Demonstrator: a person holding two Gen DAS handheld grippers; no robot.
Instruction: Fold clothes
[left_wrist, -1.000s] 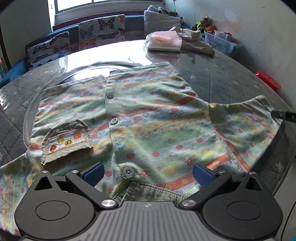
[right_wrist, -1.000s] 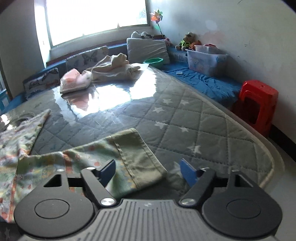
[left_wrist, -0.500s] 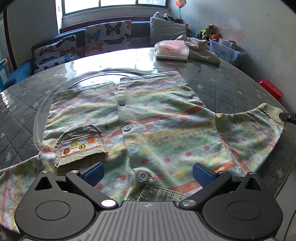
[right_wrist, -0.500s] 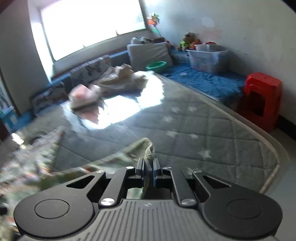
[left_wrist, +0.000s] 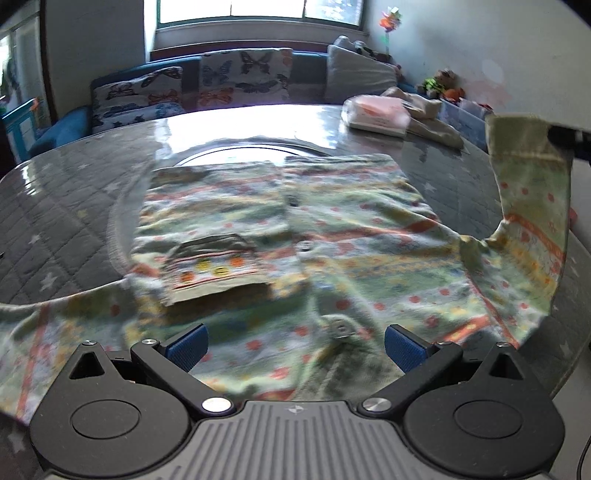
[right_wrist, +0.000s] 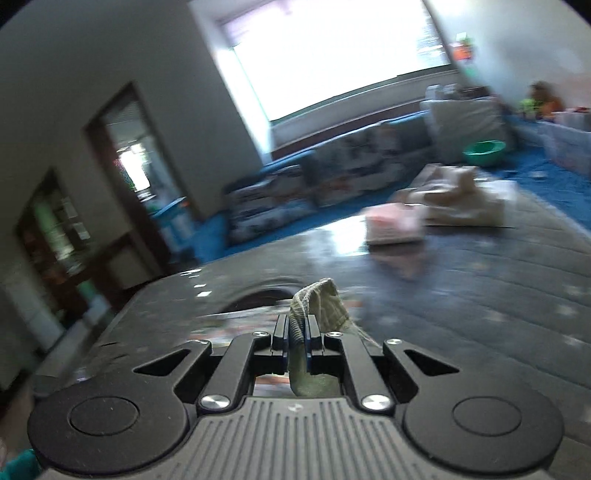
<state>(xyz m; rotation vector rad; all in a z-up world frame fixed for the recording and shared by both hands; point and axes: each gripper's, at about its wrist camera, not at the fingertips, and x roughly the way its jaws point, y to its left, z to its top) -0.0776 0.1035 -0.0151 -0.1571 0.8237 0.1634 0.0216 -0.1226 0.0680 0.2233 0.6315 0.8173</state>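
Observation:
A child's green patterned button shirt (left_wrist: 332, 236) lies spread on the grey quilted table (left_wrist: 62, 221), with a chest pocket (left_wrist: 214, 269) left of the buttons. My left gripper (left_wrist: 295, 347) is open and empty, just above the shirt's collar end. My right gripper (right_wrist: 296, 332) is shut on the cuff of the shirt's right sleeve (right_wrist: 321, 306). In the left wrist view that sleeve (left_wrist: 532, 206) hangs lifted above the table at the right, with the right gripper's tip (left_wrist: 569, 138) at its top edge.
A folded pink garment (left_wrist: 376, 112) and a beige pile (left_wrist: 428, 118) lie at the table's far right. They also show in the right wrist view as the pink garment (right_wrist: 393, 223) and beige pile (right_wrist: 458, 201). Butterfly cushions (left_wrist: 192, 92) line the bench behind.
My right gripper closed on the sleeve cuff, then lifted it off the table and swung left. My left gripper stayed open and drew back a little from the shirt.

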